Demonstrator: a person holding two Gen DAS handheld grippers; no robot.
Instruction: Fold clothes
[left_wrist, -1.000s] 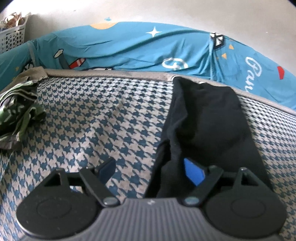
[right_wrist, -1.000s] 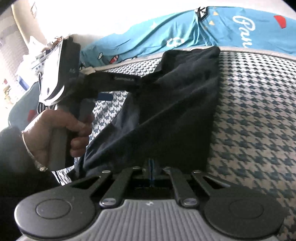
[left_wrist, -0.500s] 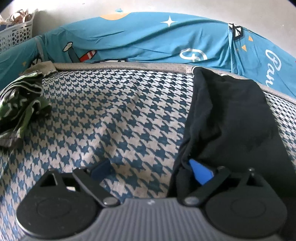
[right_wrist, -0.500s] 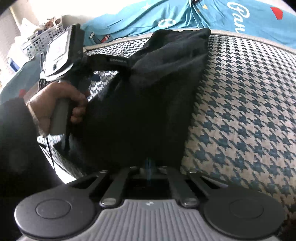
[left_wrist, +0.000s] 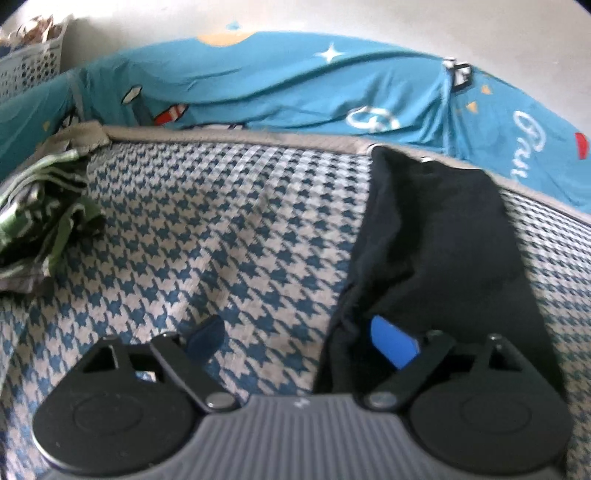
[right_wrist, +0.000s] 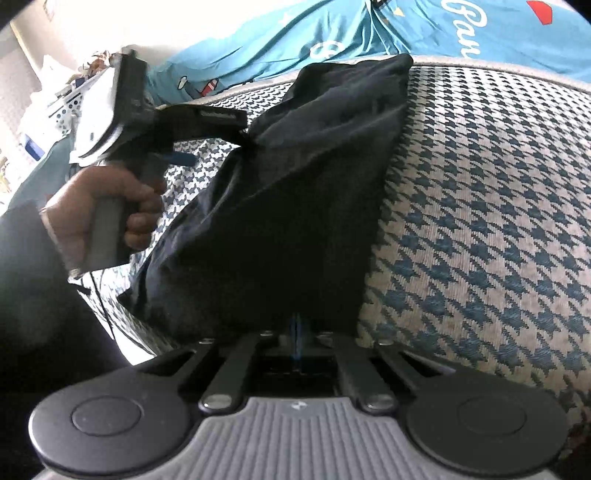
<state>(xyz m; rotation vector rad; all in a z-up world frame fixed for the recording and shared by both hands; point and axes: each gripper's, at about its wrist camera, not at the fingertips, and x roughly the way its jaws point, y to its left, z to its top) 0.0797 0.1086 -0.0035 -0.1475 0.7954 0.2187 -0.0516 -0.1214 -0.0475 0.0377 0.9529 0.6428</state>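
A black garment (left_wrist: 436, 236) lies lengthwise on the houndstooth cushion (left_wrist: 221, 221), to the right in the left wrist view. My left gripper (left_wrist: 295, 338) is open at the garment's near left edge. Its right pad (left_wrist: 393, 345) sits against a fold of the black cloth, and its left pad (left_wrist: 205, 334) is over bare cushion. In the right wrist view the black garment (right_wrist: 295, 206) is raised off the cushion at its near end. My right gripper (right_wrist: 297, 326) is shut on its near hem. A hand (right_wrist: 99, 206) holds the left gripper (right_wrist: 218, 138) against the cloth's left side.
A crumpled green patterned garment (left_wrist: 40, 206) lies at the cushion's left. A teal printed sheet (left_wrist: 295, 85) runs along the back, with a white lattice basket (left_wrist: 29, 62) at far left. The cushion's near-left edge (right_wrist: 125, 314) drops off by the dark sleeve (right_wrist: 33, 295).
The left gripper has stayed open at the garment's left edge, swinging a little left and back. The right gripper has kept hold of the hem, dipping nearer the cushion and then rising again.
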